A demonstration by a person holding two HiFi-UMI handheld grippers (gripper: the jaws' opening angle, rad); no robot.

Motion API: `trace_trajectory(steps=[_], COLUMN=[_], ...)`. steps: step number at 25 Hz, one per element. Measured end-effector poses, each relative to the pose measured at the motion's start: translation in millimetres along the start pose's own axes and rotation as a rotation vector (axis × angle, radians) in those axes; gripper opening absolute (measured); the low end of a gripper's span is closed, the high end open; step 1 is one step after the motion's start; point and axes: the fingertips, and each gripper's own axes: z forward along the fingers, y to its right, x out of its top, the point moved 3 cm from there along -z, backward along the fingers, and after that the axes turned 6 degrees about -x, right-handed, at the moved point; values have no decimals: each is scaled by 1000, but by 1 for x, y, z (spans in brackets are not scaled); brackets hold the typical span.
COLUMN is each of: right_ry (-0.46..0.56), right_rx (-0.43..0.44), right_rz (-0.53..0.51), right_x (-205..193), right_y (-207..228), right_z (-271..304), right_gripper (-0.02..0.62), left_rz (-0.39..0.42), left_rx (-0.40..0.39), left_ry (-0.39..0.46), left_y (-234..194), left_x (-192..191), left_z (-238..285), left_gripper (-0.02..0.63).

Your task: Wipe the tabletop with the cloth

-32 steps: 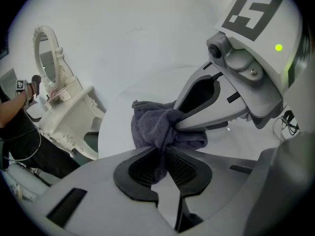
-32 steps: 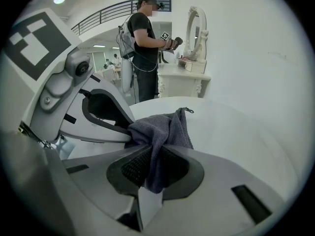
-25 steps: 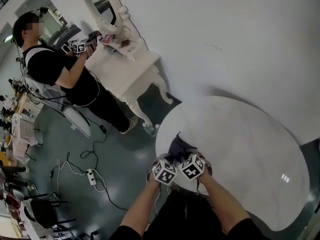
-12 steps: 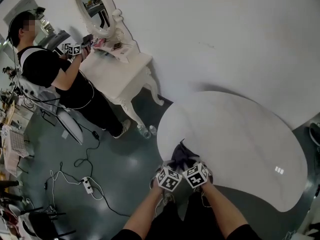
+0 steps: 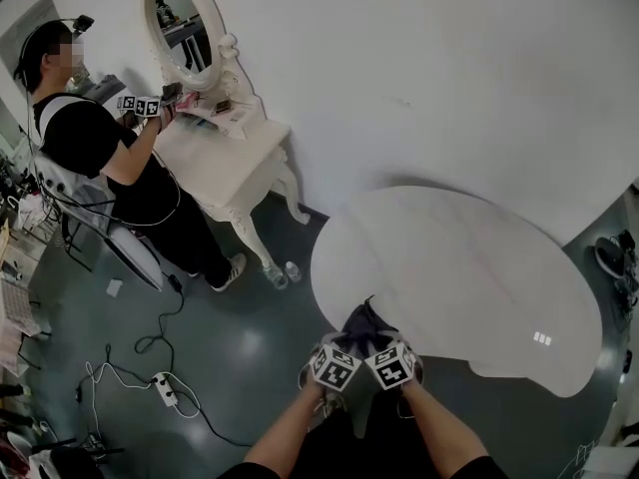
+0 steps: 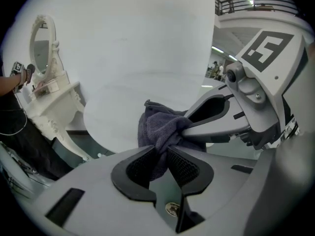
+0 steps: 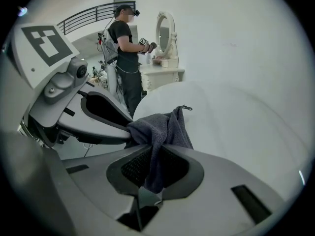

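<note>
Both at the counter's (image 5: 469, 267) 6 o'clock edge. Right gripper (image 7: 150, 151) fingers (image 7: 174, 168) are clamped on the dark cloth (image 6: 157, 127). Left gripper (image 6: 162, 154) fingers (image 6: 140, 168) are opening, cloth bunched between them.

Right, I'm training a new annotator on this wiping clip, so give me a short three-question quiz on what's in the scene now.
1. True or false: the cloth lies spread flat at the middle of the table.
2. What is pinched by the right gripper? A) a cable B) the cloth C) nothing
3. Which piece of furniture is the other person at?
Key: 1 false: it is bunched at the near edge. 2 B. 3 a white dressing table with an oval mirror.
</note>
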Motion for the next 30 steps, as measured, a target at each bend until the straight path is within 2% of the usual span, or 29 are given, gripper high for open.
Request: trace_trajectory(steps=[3,5,7,8,11,19,25,30], right_ry=[-14,-25,-20,-5,68,299,405,465], right_rx=[-15,-33,-60,-74,-110,-242,-317,-395], right_rz=[-14,-8,15,33,107,339,372,377], right_x=[-8,-16,-22,-23,-20,-12,-20,-29], right_y=[-9,-12,-12,-12,-14,-13,-12,-9], right_z=[-7,-13,-19,-23,-45,-129,-185,-227], right_gripper=[41,41,41,41,41,41,41,41], left_rz=[10,5,-12,-20,-16,77,131,182], left_rx=[-11,14,55,64,57,3,-31,-57], left_ry=[21,67,127,152,216,361,448,488], left_y=[5,6,2,1,6,52,95,126], left_x=[-2,0,2,2,4,25,42,54], left_z=[-12,-25,-40,-46,-62,-99,-121,-133], left_gripper=[94,95,46,44,9,8,8,8])
